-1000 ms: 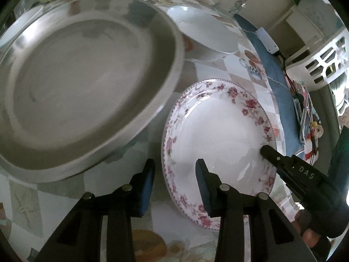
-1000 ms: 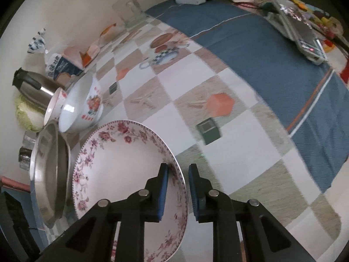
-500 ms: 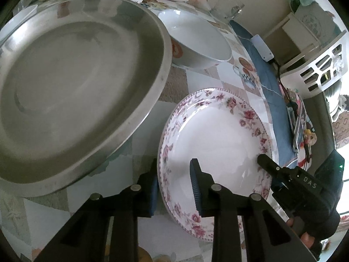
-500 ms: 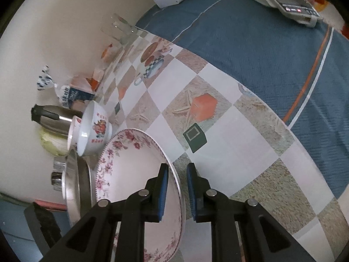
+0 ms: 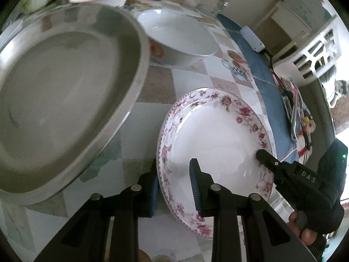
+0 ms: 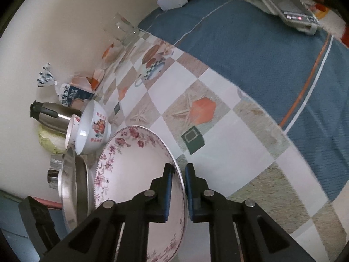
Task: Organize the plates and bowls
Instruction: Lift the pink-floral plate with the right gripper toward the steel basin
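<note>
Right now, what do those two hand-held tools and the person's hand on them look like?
Both are matte black plastic with angular, triangular cut-outs and round silver pins at the joints. The left gripper and the right gripper each have two flat fingers faced with ribbed blue pads. From the left camera, the right one's body bears white letters "DAS". The hand wears a dark glove with bare fingertips.

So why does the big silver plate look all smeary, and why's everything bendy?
Left wrist view: the metal plate is blurred, while the flowered plate stays sharp. Both views: the fisheye lens curves the checked tablecloth and darkens the corners.
</note>
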